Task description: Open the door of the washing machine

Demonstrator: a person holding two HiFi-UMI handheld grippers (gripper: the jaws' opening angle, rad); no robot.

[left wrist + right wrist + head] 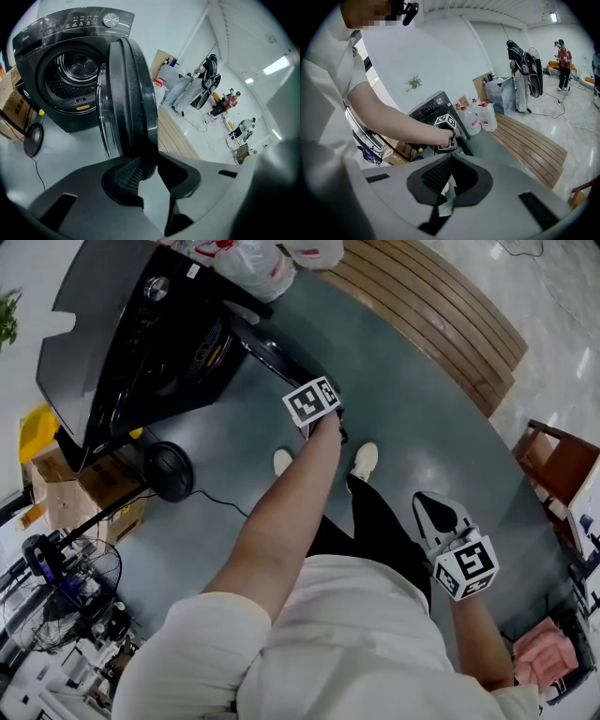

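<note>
A dark front-loading washing machine (122, 343) stands at the upper left, its drum (77, 70) exposed. Its round door (126, 93) is swung out and appears edge-on in the left gripper view. My left gripper (149, 171) is shut on the door's lower rim, which fills the gap between the pads (129, 176). In the head view its marker cube (312, 401) sits at the door's outer edge (272, 352). My right gripper (431, 507) hangs low at the right, away from the machine, shut with nothing in it (450, 171).
A curved wooden slatted platform (441, 315) runs behind the machine, with plastic bags (258, 263) on it. A black round disc with a cable (169, 470) lies on the floor beside cardboard boxes (94, 488). A wooden chair (553, 460) stands at right, and the person's shoes (366, 460) are below the door.
</note>
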